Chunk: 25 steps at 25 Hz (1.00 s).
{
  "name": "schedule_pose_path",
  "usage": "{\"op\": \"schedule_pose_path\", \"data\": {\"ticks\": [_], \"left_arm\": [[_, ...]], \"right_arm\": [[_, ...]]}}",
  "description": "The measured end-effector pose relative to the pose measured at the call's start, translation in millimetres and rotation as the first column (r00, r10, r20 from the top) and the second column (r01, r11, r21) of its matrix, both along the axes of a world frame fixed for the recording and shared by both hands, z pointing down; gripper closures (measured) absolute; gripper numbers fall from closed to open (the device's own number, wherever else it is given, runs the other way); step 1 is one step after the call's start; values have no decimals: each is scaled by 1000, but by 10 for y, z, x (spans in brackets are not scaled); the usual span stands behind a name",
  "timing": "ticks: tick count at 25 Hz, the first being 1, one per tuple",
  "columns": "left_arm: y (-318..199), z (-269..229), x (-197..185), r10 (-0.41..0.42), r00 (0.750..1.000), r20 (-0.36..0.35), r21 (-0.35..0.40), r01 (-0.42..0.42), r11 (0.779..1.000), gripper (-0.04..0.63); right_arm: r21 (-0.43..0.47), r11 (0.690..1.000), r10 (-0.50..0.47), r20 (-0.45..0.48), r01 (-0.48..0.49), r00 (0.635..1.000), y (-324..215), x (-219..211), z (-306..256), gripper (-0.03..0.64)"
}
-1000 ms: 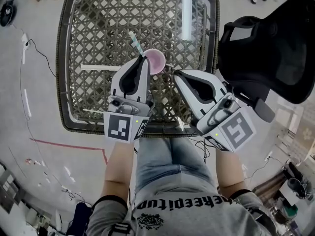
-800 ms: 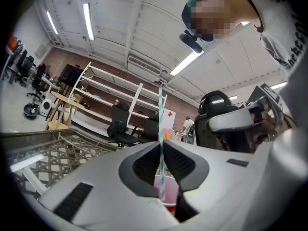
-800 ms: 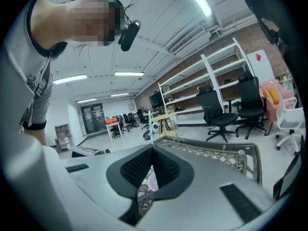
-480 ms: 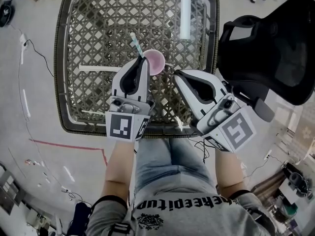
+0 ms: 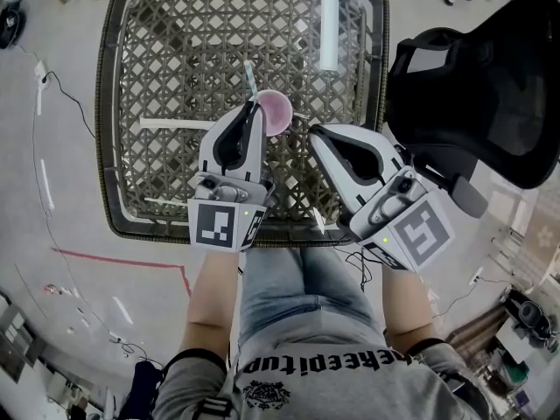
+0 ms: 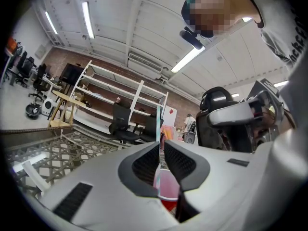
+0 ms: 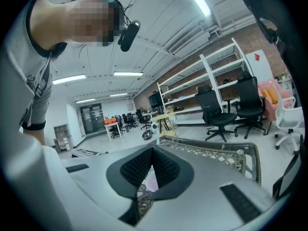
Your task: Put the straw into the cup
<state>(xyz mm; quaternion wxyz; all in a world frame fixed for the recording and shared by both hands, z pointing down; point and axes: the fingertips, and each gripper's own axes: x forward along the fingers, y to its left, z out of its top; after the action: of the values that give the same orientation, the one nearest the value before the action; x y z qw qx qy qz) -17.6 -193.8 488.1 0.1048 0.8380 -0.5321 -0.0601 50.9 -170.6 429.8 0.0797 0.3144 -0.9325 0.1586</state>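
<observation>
Clamped in the left tongs (image 5: 256,105), the straw (image 5: 249,79) is now held more upright by the cup (image 5: 278,112) rim, so insertion is judged near; the right tongs (image 5: 311,135) are closed, empty

Table (image 5: 109,103) was rough woven wicker lattice under a glossy glass top. Cup (image 5: 278,110) was smooth pink plastic. Straw (image 5: 248,77) was thin and pale, material unclear. Left gripper (image 5: 256,105) and right gripper (image 5: 313,133) had matt light-grey plastic shells and black ribbed pads (image 6: 144,165). Chair (image 5: 490,86) was black mesh. Jeans (image 5: 297,287) were blue denim.
</observation>
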Motion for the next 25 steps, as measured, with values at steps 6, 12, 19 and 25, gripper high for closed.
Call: {"op": "schedule_pose_path", "data": {"ticks": [6, 12, 19, 25], "left_arm": [[7, 6, 4, 0, 1000, -3, -5, 0, 1000, 523], [11, -25, 2, 4, 1000, -2, -1, -4, 1000, 525], [59, -157, -15, 9, 1000, 16, 15, -9, 1000, 557], [129, -424, -32, 20, 999, 28, 38, -21, 999, 557]], "right_arm": [[5, 1000, 1, 3, -1, 1000, -6, 1, -19, 607], [9, 1000, -1, 5, 1, 1000, -1, -8, -44, 607], [24, 1000, -3, 19, 3, 1000, 31, -47, -148, 607], [41, 999, 0, 37, -1, 999, 92, -78, -316, 607]]}}
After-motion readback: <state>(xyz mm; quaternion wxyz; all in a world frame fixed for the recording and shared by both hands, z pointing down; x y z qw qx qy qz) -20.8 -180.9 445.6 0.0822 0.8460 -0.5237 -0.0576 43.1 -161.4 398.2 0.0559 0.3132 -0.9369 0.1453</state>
